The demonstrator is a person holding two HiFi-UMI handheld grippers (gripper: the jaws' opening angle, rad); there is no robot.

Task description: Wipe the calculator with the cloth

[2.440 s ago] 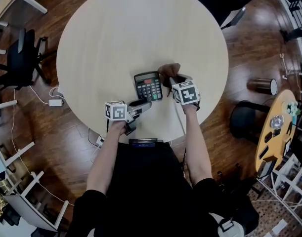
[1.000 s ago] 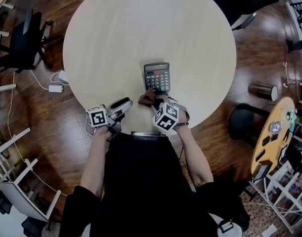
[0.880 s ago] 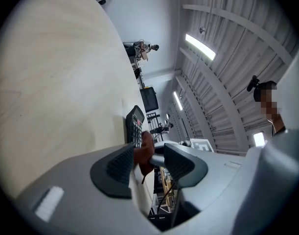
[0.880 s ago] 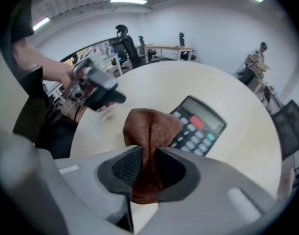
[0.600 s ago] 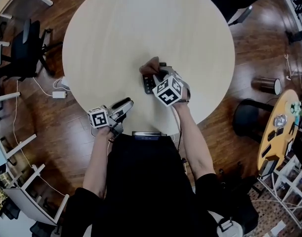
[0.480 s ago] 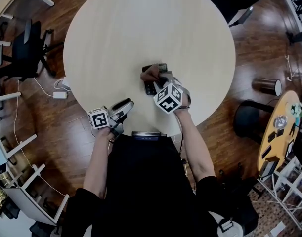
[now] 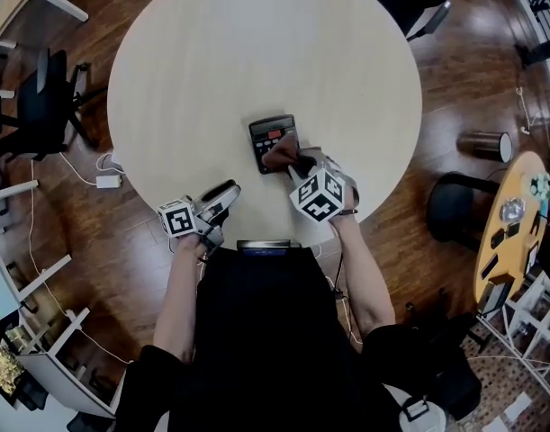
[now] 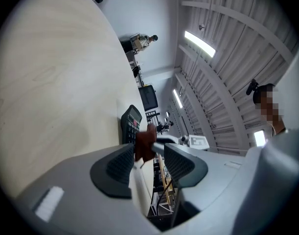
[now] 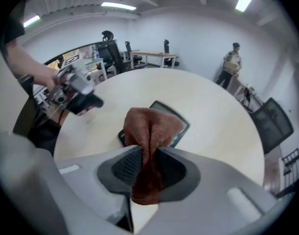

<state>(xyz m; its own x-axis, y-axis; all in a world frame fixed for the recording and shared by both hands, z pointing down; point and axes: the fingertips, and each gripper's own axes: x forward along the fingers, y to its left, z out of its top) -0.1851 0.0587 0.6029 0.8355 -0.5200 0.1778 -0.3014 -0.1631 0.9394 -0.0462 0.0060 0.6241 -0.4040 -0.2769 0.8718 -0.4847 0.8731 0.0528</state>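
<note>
Head view: left claw (image 7: 222, 193) sits at the counter's (image 7: 256, 43) near edge, roughly level and aimed toward the work. Its jaws are apart with nothing between them. Right claw (image 7: 291, 157) is clamped on the brown cloth (image 7: 276, 154), pitched steeply down, marker cube up toward the camera.

Change: half a second back the cloth wad covered most of the calculator (image 7: 271, 130). Now it's drawn back to the near end, leaving the display and upper keys exposed. Reads as the return half of a wipe stroke, so wiping is under way and probably not done.

Calculator lies flat a little in from the counter's near edge. Right gripper view shows the cloth bunched between the pads, overhanging the keypad.
</note>
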